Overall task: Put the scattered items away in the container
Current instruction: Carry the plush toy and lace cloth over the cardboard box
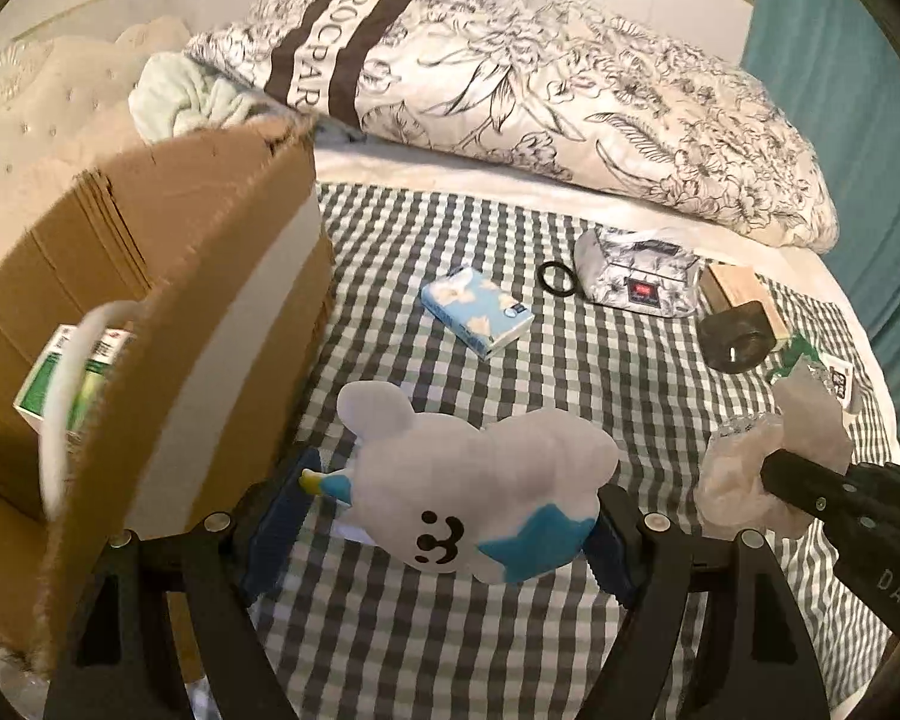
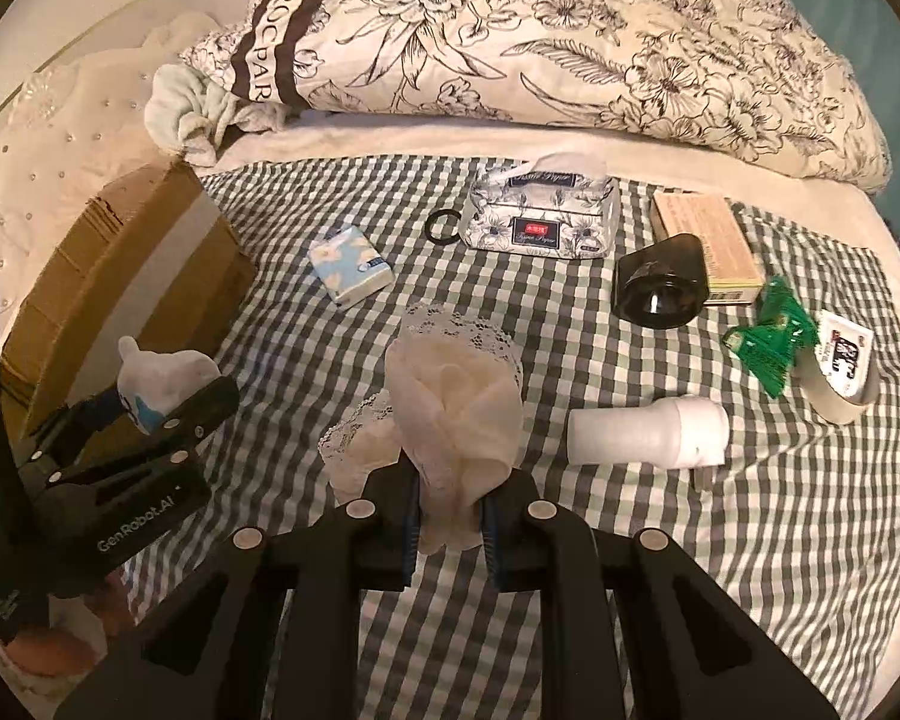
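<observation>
Carrying two items above the gingham cloth, we have the left gripper [image 1: 450, 516] clamped wide around a white plush toy [image 1: 480, 498] and the right gripper [image 2: 450, 516] pinched nearly together on a lace-trimmed cloth [image 2: 456, 402]. The cardboard box [image 1: 150, 276] sits at the cloth's left edge, just beside the left gripper, so the plush goes in first.

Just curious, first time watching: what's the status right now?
Left gripper holding plush toy. Right gripper shut on lace cloth. Cardboard box alongside, path clear.
</observation>
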Motion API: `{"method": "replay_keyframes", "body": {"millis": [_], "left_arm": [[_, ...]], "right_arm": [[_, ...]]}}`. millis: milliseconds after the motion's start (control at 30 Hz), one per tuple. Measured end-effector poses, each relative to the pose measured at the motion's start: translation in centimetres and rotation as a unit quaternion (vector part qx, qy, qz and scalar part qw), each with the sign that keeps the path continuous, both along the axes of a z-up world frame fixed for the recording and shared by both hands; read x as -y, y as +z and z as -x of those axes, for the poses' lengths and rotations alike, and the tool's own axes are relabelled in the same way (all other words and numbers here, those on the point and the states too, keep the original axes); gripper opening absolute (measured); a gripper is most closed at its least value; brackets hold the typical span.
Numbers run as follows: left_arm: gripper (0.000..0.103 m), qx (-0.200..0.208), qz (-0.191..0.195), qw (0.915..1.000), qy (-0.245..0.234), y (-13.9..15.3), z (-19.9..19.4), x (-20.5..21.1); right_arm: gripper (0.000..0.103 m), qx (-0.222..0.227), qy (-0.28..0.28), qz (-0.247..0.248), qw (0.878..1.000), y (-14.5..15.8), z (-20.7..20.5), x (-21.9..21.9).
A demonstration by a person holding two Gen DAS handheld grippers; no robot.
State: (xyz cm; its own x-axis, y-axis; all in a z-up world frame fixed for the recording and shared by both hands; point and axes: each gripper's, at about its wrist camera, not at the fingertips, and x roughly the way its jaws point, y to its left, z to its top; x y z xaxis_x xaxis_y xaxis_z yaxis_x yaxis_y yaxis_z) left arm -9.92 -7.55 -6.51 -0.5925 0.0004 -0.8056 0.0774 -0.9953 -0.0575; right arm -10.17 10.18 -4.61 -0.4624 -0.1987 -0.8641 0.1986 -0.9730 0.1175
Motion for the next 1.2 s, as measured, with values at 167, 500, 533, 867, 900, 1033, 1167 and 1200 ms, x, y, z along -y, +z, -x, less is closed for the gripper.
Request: {"method": "replay_keyframes", "body": {"millis": [167,500,533,867,900,1033,1167,1200], "left_arm": [[0.082,-0.012,0.006,0.9997,-0.019,1.8,-1.2,0.3],[0.082,-0.014,0.011,0.9990,-0.040,3.7,-3.1,0.8],[0.082,-0.014,0.010,0.9990,-0.041,4.0,-3.2,0.9],[0.082,-0.047,0.001,0.9984,-0.032,7.9,-4.2,3.8],[0.082,-0.049,0.001,0.9984,-0.027,8.1,-4.3,4.3],[0.082,-0.049,0.001,0.9988,-0.008,8.6,-4.6,6.4],[0.082,-0.046,0.004,0.9988,0.014,9.0,-5.1,8.9],[0.082,-0.047,0.008,0.9987,0.019,9.1,-5.3,9.5]], "right_arm": [[0.016,-0.013,-0.010,0.003,1.000,1.3,-1.7,0.5],[0.016,-0.027,-0.025,0.010,0.999,3.0,-4.5,1.4],[0.016,-0.029,-0.026,0.009,0.999,3.3,-4.8,1.5],[0.016,-0.043,0.014,0.016,0.999,6.3,-5.3,4.4],[0.016,-0.045,0.021,0.017,0.999,6.5,-5.3,5.0],[0.016,-0.049,0.050,0.020,0.997,7.1,-5.4,7.3],[0.016,-0.058,0.076,0.025,0.995,7.8,-5.5,10.0],[0.016,-0.060,0.082,0.028,0.994,7.9,-5.5,10.5]]}}
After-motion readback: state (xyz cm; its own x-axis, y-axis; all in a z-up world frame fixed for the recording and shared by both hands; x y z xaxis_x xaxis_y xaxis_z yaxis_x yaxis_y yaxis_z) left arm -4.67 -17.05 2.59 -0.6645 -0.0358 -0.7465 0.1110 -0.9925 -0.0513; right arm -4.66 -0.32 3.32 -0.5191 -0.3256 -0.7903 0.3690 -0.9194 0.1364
